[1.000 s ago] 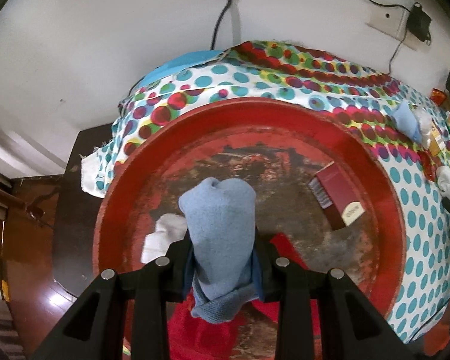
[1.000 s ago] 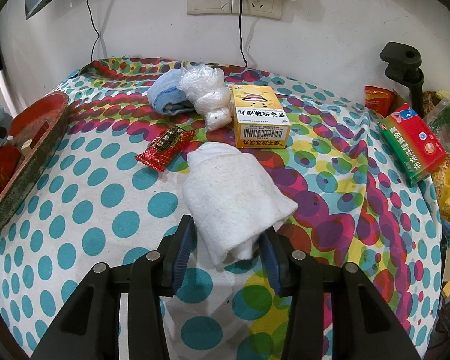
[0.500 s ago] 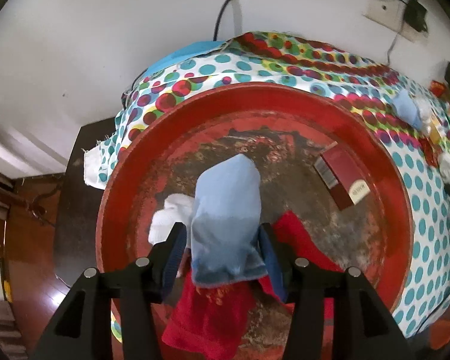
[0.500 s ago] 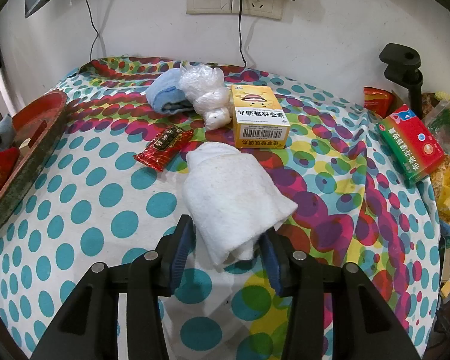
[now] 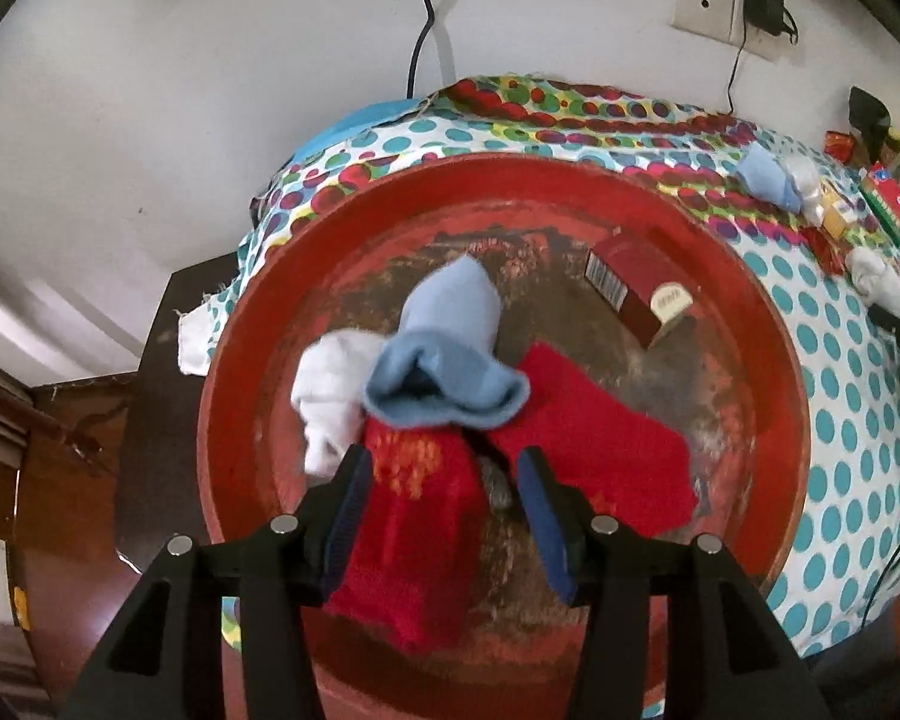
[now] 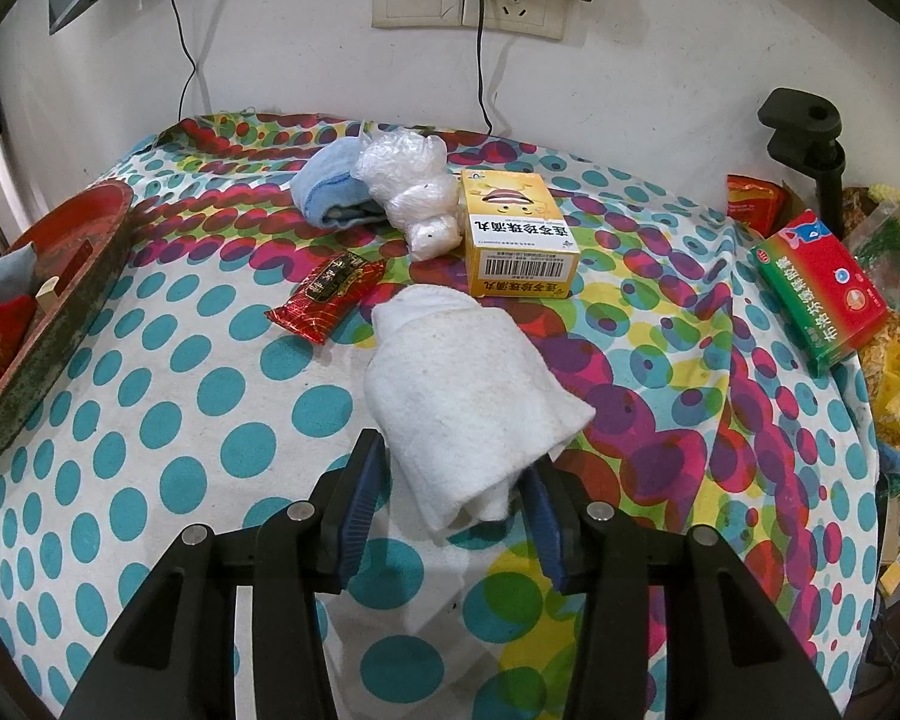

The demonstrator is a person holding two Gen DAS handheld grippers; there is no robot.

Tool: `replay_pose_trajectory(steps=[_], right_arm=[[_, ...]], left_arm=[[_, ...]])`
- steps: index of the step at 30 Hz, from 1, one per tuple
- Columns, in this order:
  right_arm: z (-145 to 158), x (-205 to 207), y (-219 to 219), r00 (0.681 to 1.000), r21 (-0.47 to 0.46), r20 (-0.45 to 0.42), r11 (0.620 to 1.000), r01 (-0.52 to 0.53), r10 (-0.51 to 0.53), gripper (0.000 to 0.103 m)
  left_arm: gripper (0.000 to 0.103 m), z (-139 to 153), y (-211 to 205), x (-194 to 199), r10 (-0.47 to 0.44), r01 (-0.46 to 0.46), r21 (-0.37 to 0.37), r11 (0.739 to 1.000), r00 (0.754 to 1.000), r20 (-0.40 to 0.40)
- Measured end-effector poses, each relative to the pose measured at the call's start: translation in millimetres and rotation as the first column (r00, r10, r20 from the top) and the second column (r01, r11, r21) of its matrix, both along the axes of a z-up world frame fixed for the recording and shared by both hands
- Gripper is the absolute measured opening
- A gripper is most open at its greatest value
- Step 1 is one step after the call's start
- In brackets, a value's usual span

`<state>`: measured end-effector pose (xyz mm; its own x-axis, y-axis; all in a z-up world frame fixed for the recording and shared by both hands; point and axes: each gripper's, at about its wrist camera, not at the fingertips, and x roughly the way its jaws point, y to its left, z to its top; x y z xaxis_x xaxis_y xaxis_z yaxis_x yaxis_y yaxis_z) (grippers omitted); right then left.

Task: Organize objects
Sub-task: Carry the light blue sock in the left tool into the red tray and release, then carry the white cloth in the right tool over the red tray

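My left gripper (image 5: 444, 483) is open and empty above the round red tray (image 5: 768, 324). A light blue cloth (image 5: 450, 354) lies loose in the tray just ahead of the fingertips, on top of a red cloth (image 5: 414, 516). A white cloth (image 5: 330, 384), a second red cloth (image 5: 600, 444) and a dark red box (image 5: 636, 282) also lie in the tray. My right gripper (image 6: 450, 489) has its jaws on either side of the near end of a rolled white towel (image 6: 462, 384) that rests on the dotted tablecloth.
On the table ahead lie a red snack packet (image 6: 327, 294), a yellow medicine box (image 6: 516, 234), a clear plastic bag (image 6: 411, 186), a blue cloth (image 6: 327, 189) and a red-green box (image 6: 822, 282). The red tray (image 6: 60, 306) stands at the left edge. Wall sockets and cables are behind.
My left gripper opened and let go of the light blue cloth, which now lies in the tray, and pulled back. The right gripper and white towel have not moved.
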<state>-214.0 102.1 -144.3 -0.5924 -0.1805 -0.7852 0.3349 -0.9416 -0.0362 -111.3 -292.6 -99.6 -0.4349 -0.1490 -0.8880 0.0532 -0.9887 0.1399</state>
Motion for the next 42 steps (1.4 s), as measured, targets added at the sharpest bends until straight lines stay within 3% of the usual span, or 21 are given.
replay_pose_trajectory(steps=[2,8,11,15,26,29,33,42], right_arm=[[0,0,0,1.0,0.002,-0.001,1.0,0.0,0.0,0.043],[0,0,0,1.0,-0.002,0.001,1.0,0.0,0.0,0.043],[0,0,0,1.0,-0.001,0.001,1.0,0.0,0.0,0.043],[0,0,-1,1.0,0.0,0.0,1.0,0.0,0.0,0.043],[1,0,-1,1.0,0.006,-0.001,1.0,0.006,-0.006,0.043],[3,-2,0,0.997,0.015,0.025,0.998,0.066,-0.067,0.037],[5,1,-8,0.997,0.07,0.029,0.995,0.073,-0.075,0.029],[26,10,-23,0.998,0.038,0.006,0.998,0.056,-0.056,0.029]], left_arm=[[0.051,-4,4,7,-0.021,0.021,0.0,1.0,1.0,0.007],[0.052,-5,23,20,-0.105,0.107,-0.107,0.989,0.994,0.027],[0.052,7,27,23,-0.124,0.123,-0.081,0.989,0.992,-0.011],[0.052,10,33,26,-0.144,0.143,-0.115,0.983,0.99,-0.005],[0.052,21,21,42,-0.07,0.067,-0.116,0.991,0.997,-0.019],[0.052,22,14,42,-0.04,0.038,-0.131,0.991,0.999,-0.012],[0.052,23,6,44,-0.012,0.011,-0.117,0.993,1.0,-0.012],[0.052,27,-9,47,0.058,-0.06,-0.111,0.992,0.998,-0.017]])
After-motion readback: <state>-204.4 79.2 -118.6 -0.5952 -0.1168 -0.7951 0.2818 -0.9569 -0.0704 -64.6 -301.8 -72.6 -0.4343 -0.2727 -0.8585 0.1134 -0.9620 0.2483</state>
